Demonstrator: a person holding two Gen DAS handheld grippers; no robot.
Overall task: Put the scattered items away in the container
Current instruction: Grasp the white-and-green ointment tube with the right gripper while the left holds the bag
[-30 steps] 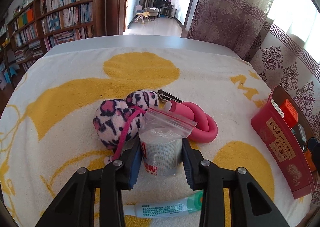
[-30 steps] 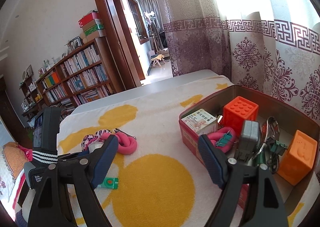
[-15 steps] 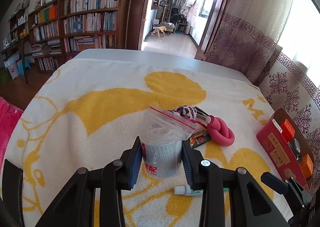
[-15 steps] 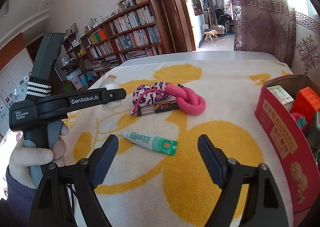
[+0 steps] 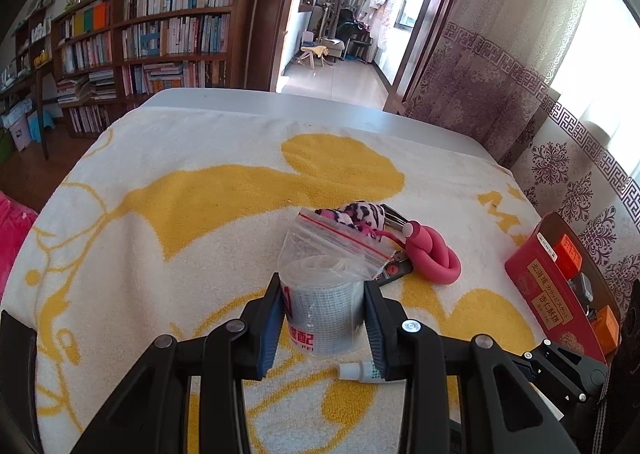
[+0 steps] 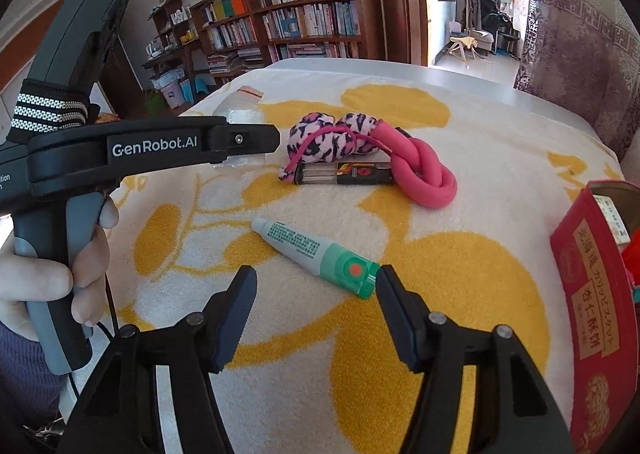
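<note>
On a yellow-patterned towel (image 6: 440, 274), the left gripper (image 5: 324, 318) clamps a bagged roll (image 5: 322, 318); the right gripper (image 6: 316, 314), jaws just narrowing and ungripped, nears the tube (image 6: 316, 250). Toy (image 6: 332, 138), lighter (image 6: 344, 174) and foam roller (image 6: 424, 178) remain; the red tin (image 6: 592, 294) holds several items.

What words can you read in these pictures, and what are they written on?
"GenRobot.AI": on the left gripper, seen from the right wrist camera.
"杏仁酥饼": on the red tin.
The tin's other characters: too unclear to read surely.
Green-and-white tube: print too small.
Bagged roll: red letters partly hidden.
Black lighter: label blurred.
</note>
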